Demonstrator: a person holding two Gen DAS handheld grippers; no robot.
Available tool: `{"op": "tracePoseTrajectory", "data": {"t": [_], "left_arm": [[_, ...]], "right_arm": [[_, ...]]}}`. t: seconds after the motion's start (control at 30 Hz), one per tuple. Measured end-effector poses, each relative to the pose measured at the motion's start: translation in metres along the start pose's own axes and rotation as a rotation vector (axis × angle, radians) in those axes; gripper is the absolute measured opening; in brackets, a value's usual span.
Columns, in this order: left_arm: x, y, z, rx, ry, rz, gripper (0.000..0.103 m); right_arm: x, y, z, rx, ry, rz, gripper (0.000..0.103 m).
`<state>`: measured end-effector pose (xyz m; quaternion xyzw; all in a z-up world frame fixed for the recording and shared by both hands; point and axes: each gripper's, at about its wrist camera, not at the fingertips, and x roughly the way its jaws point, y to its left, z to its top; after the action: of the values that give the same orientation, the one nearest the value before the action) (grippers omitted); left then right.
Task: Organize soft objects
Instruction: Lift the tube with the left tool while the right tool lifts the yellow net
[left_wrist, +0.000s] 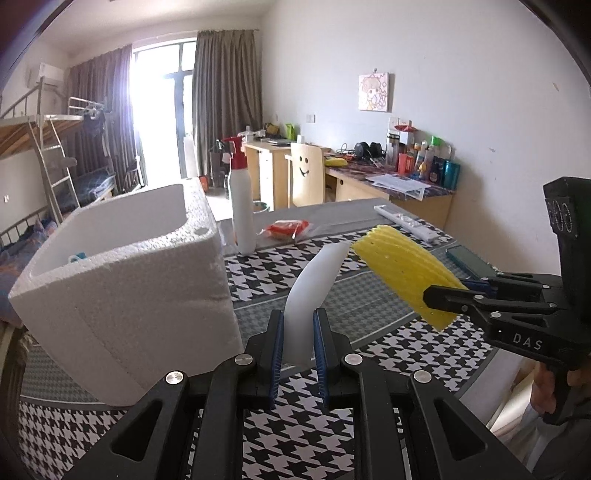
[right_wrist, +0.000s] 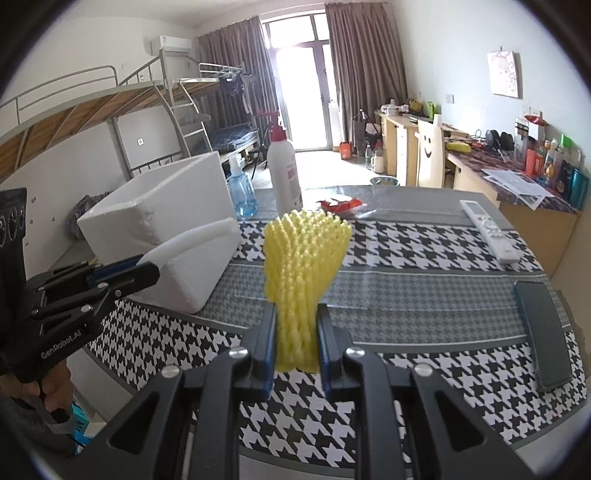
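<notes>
Left claw (left_wrist: 299, 343): black frame, blue pads, gripping a plain white foam sheet (left_wrist: 314, 291). Right claw (right_wrist: 295, 343): same black and blue, gripping a yellow foam net sleeve (right_wrist: 303, 266) with an open mesh texture. Surface (right_wrist: 406, 295): black-and-white houndstooth cloth crossed by grey bands of finer check. Foam box (left_wrist: 122, 280): white, granular. Spray bottle (left_wrist: 242, 206): white with red head. Snack packet (left_wrist: 286, 229): red-orange. Remote control (right_wrist: 487, 230): white. Phone (right_wrist: 543, 343): dark.
</notes>
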<state>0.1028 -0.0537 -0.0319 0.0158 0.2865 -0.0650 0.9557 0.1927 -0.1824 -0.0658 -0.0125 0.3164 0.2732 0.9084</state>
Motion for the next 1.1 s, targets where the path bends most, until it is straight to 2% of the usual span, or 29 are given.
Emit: {"op": "tracePoseTrajectory", "data": {"t": [0.83,1.1], "left_arm": [[-0.016,-0.003,0.027,0.028,-0.104,0.014,0.017],[-0.025,-0.005,0.038,0.040,-0.155,0.038,0.017]], "right_arm": [[-0.027,-0.003,0.022,-0.016,-0.111,-0.016,0.023],[-0.034,-0.001,0.029,-0.023,-0.143,-0.012,0.023]]}}
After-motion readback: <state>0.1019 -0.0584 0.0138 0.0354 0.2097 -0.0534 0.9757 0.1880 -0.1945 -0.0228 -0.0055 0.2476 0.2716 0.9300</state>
